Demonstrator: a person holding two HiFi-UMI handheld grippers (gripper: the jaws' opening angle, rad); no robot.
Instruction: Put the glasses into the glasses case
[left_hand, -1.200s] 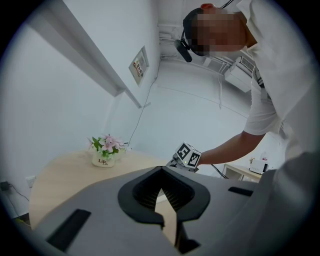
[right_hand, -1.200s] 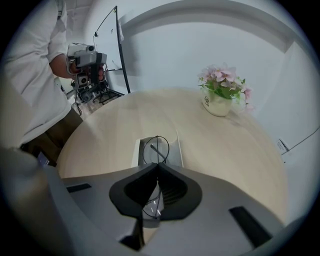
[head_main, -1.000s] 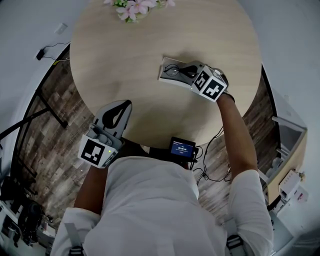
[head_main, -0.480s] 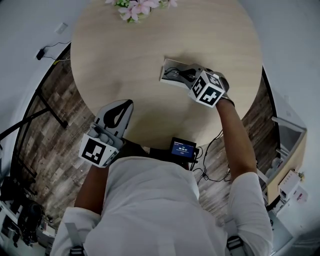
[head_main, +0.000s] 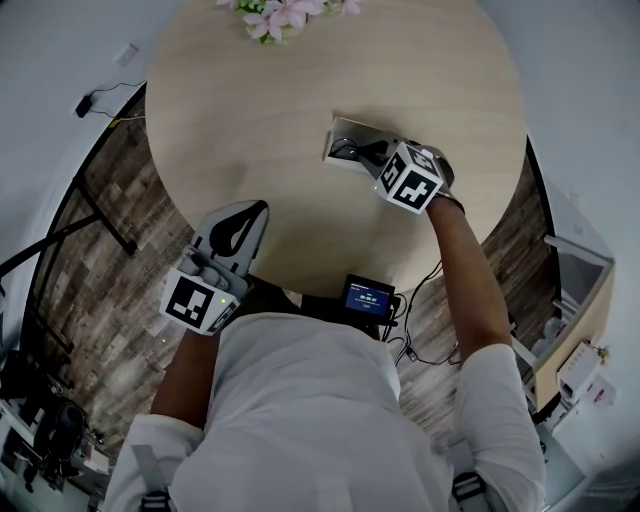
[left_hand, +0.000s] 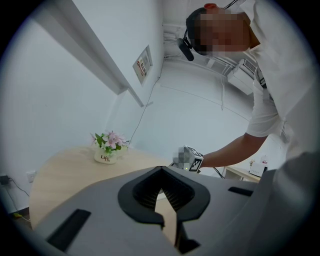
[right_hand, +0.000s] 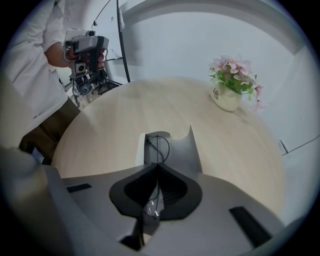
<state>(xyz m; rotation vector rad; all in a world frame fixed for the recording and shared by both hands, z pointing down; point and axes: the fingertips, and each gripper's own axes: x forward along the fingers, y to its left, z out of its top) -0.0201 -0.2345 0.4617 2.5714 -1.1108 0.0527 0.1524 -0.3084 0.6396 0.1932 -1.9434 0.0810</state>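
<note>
An open pale glasses case (head_main: 345, 138) lies on the round wooden table (head_main: 250, 110), right of centre. Thin wire-framed glasses (right_hand: 159, 144) rest partly inside the case (right_hand: 175, 150), one lens ring showing at the far end. My right gripper (head_main: 378, 158) reaches over the case's near end, and its jaws (right_hand: 158, 164) are shut on the near part of the glasses frame. My left gripper (head_main: 240, 228) hovers over the table's near edge, well left of the case, shut with nothing in it (left_hand: 161, 169).
A white pot of pink flowers (head_main: 285, 15) stands at the table's far edge, also seen as the flower pot (right_hand: 227, 95). A small device with a lit screen (head_main: 367, 297) hangs at the person's waist by the near edge, with cables below. Dark wood floor surrounds the table.
My right gripper has tipped and pulled slightly toward the near side at the case, its marker cube turning. The left gripper has stayed put.
</note>
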